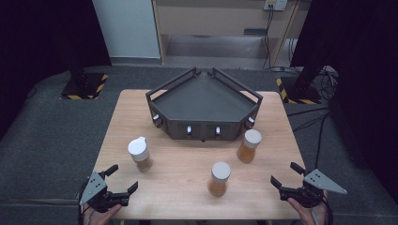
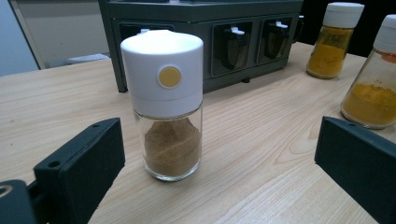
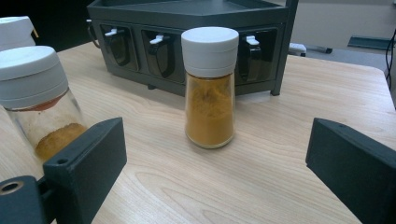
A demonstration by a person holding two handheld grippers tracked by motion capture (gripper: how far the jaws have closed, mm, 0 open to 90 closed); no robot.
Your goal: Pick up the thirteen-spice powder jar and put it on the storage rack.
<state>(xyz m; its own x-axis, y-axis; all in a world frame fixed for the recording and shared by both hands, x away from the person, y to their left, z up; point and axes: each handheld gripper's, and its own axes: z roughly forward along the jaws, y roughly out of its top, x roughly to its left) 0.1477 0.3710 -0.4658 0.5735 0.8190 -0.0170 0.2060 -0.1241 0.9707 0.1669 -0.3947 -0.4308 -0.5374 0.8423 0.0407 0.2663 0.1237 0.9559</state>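
Three white-capped glass spice jars stand upright on the wooden table (image 1: pixel 183 187). The left jar (image 1: pixel 140 154) (image 2: pixel 166 102) holds brown powder and has a yellow dot on its cap. A middle jar (image 1: pixel 219 178) (image 3: pixel 39 100) (image 2: pixel 373 88) stands near the front, and a taller right jar (image 1: pixel 248 146) (image 3: pixel 210 86) (image 2: pixel 332 39) is full of orange powder. My left gripper (image 1: pixel 123 178) (image 2: pixel 219 168) is open at the front left corner, facing the left jar. At the front right corner my right gripper (image 1: pixel 286 173) (image 3: pixel 215 172) is open, facing the right jar. Neither touches a jar.
A dark grey angled rack (image 1: pixel 205 93) (image 2: pixel 205 9) (image 3: pixel 187 14) with a flat top tray and several small hooks along its front sits at the back centre of the table. Bare wood lies between the jars. Black stands and cables are on the floor beyond.
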